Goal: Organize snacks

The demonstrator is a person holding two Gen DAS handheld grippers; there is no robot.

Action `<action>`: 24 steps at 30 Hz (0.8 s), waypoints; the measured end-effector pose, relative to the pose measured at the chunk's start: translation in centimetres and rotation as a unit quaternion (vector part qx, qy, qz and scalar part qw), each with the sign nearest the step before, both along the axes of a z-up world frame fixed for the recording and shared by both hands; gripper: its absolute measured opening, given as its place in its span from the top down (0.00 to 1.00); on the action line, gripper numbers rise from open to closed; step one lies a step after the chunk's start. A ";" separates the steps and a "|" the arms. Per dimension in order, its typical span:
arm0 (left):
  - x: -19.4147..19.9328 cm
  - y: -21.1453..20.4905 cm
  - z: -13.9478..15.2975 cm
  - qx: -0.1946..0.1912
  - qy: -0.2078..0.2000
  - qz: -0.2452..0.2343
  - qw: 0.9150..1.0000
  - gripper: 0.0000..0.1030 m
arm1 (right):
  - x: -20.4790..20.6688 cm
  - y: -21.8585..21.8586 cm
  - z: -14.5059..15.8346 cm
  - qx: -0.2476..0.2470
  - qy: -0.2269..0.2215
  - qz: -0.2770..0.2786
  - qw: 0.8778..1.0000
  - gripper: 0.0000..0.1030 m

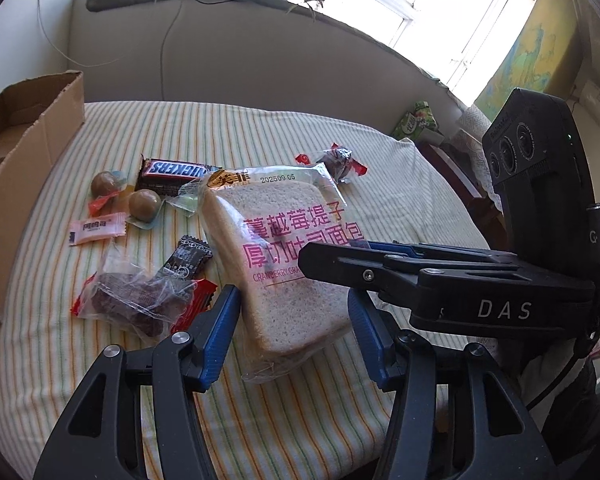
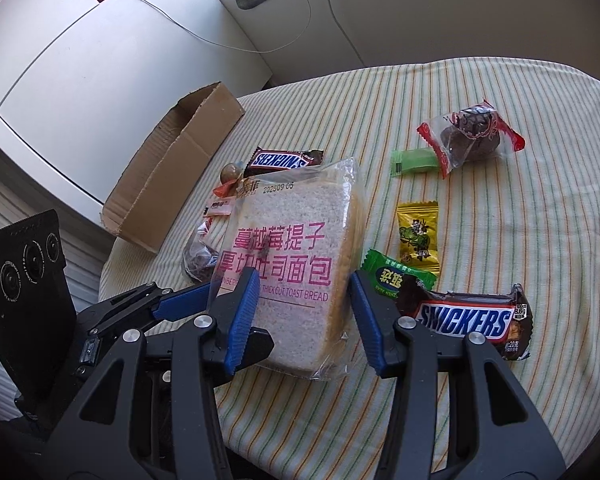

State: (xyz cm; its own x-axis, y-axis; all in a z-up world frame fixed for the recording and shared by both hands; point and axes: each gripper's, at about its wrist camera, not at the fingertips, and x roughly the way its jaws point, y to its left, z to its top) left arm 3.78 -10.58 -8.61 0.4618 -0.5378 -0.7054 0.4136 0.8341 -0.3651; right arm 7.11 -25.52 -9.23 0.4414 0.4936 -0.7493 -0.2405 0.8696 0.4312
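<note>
Right wrist: bread packet (image 2: 296, 264) sits between the right gripper (image 2: 304, 312) pads.

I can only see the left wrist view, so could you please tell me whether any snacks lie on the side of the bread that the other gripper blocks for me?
Observer: Yes, a second Snickers bar lies on the cloth, to the right of the bread in the right wrist view.
Operator: Thank you. Is anything near it?
Observer: A green packet touches that bar's end.
Operator: Is there anything further back?
Observer: A yellow-wrapped candy lies just beyond the green packet, clear of the bread.
</note>
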 end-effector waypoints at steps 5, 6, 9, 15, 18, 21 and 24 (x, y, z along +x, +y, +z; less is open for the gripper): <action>-0.2 1.3 1.7 -0.001 -0.027 0.015 1.000 0.48 | 0.2 1.4 1.8 -0.003 -0.019 0.014 1.000 0.52; -0.2 1.7 2.0 -0.001 -0.032 0.019 0.999 0.48 | 0.3 1.8 2.1 -0.003 -0.022 0.017 1.000 0.52; -0.2 3.0 2.8 0.002 -0.047 0.034 0.998 0.48 | 0.6 3.2 3.0 -0.003 -0.033 0.031 0.999 0.52; 0.2 6.5 4.0 -0.001 -0.068 0.073 0.995 0.47 | 2.0 7.2 4.5 -0.009 -0.053 0.063 0.997 0.52; 0.7 8.7 4.5 0.002 -0.077 0.095 0.993 0.47 | 3.4 10.0 4.7 -0.011 -0.062 0.082 0.995 0.52; 1.2 10.6 4.8 0.002 -0.081 0.120 0.989 0.47 | 4.5 12.7 5.0 -0.013 -0.067 0.102 0.992 0.52; 1.8 12.8 5.1 0.008 -0.088 0.144 0.986 0.47 | 5.6 15.3 5.2 -0.011 -0.071 0.122 0.990 0.52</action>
State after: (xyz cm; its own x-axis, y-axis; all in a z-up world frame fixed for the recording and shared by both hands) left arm 5.57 2.18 -3.51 0.7103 -0.3553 -0.6076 0.2141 0.9314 -0.2944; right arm 12.68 -10.22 -4.02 0.4125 0.5832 -0.6998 -0.5019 0.7866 0.3597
